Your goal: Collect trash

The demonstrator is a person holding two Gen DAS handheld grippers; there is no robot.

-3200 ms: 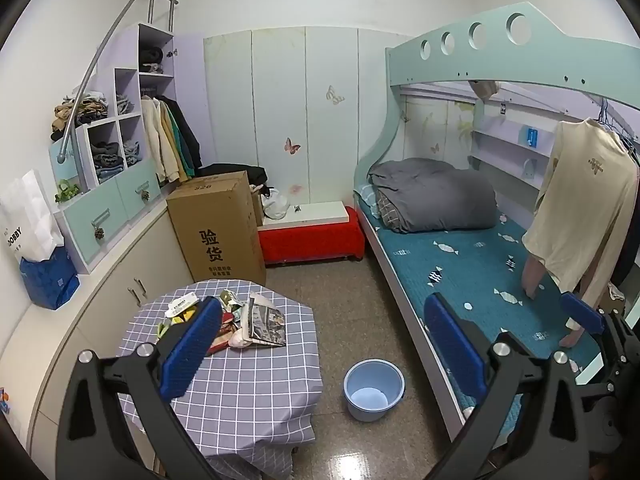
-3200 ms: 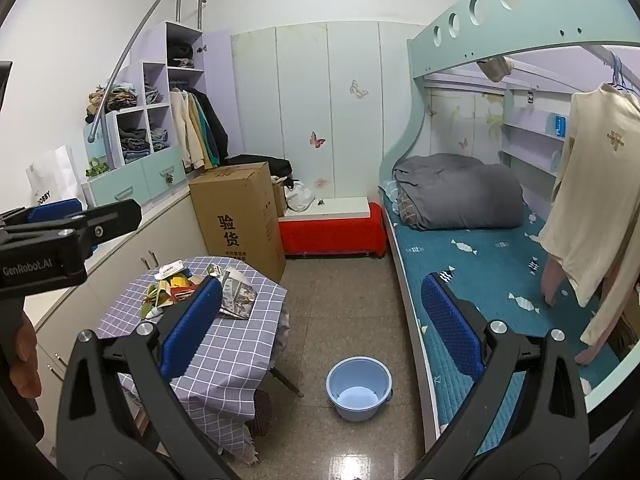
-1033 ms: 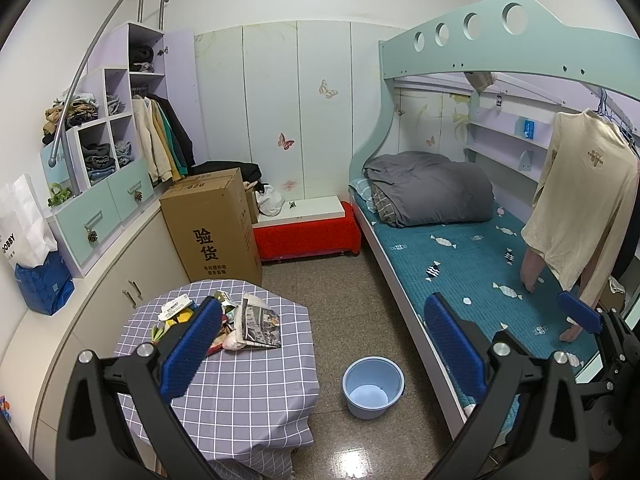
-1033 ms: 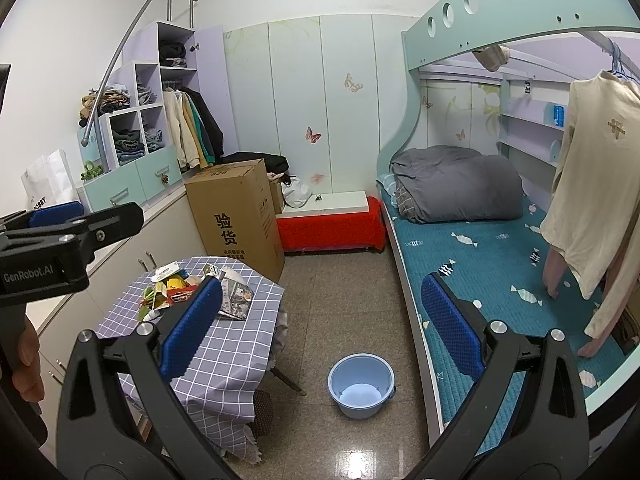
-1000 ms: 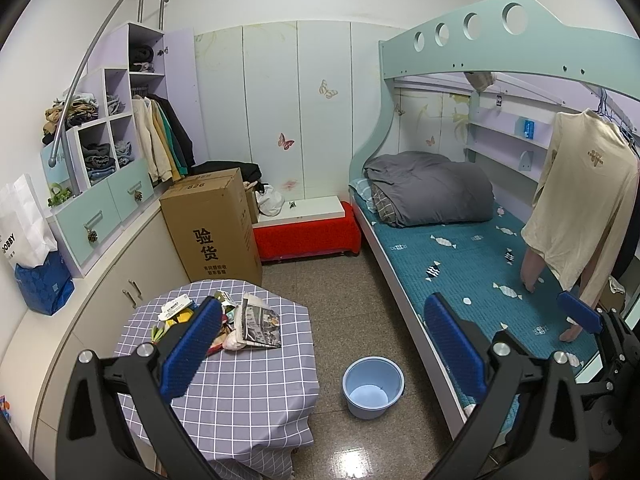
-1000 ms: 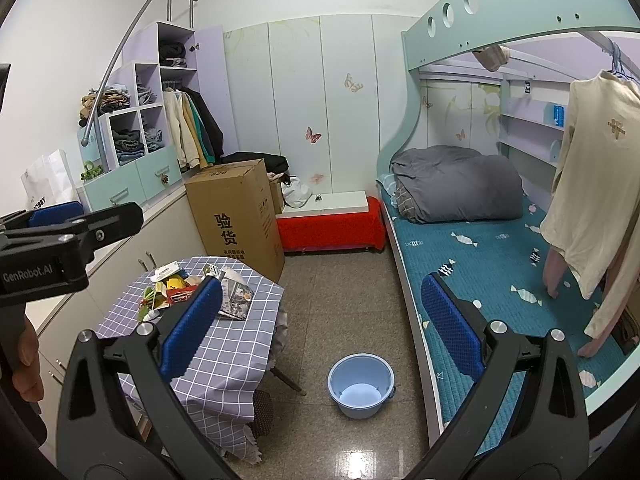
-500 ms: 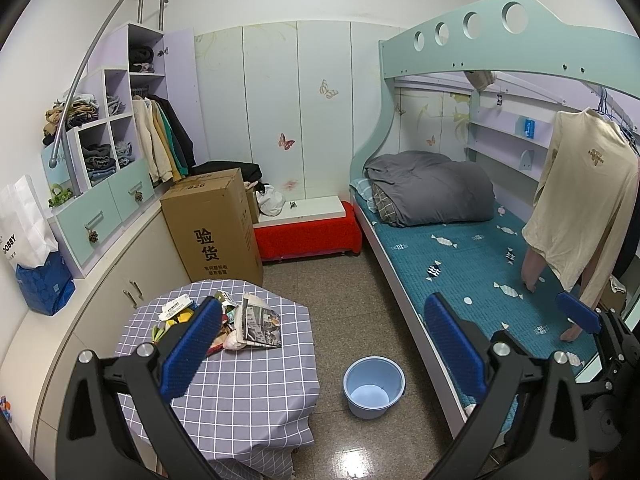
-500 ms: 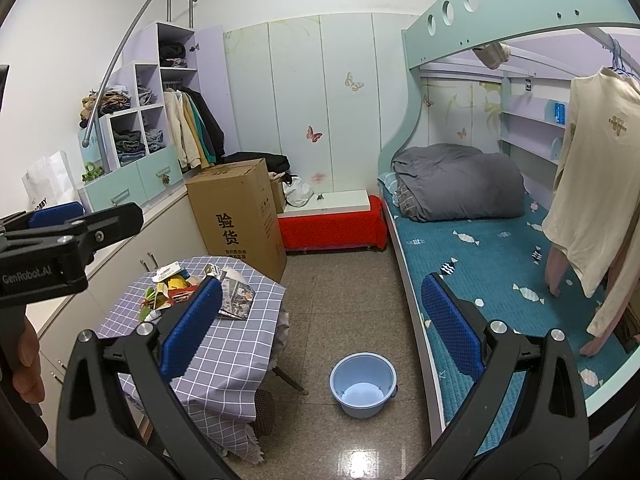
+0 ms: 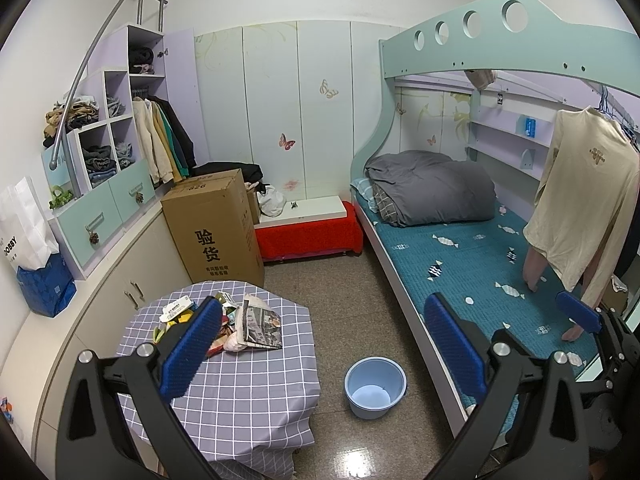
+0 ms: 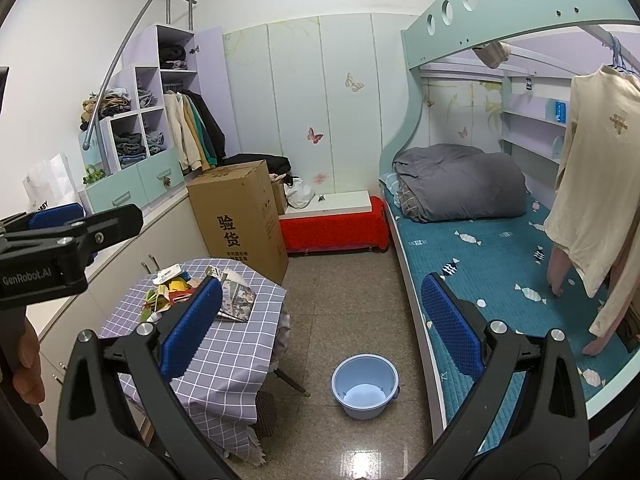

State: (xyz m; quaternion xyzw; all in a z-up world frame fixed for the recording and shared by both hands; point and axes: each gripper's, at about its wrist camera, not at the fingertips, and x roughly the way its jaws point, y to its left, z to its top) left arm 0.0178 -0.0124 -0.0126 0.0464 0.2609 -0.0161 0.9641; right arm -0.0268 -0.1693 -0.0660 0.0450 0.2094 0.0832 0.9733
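A bunk bed [image 9: 472,256] fills the right of the frame, a cardboard box [image 9: 216,224] stands centre left, and the checked-cloth table [image 9: 240,380] sits lower left. The trash pile [image 9: 224,320], a folded newspaper among crumpled bright wrappers, lies on the table's far half, ahead and left of both tongs. The left tongs [image 9: 320,344] seem nearer; the right tongs [image 10: 316,332] are likewise spread and empty. A blue bucket [image 9: 375,387] waits on the floor, lower centre.

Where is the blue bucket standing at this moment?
In both views the blue bucket stands on the floor, between the checked table on its left and the bed on its right.
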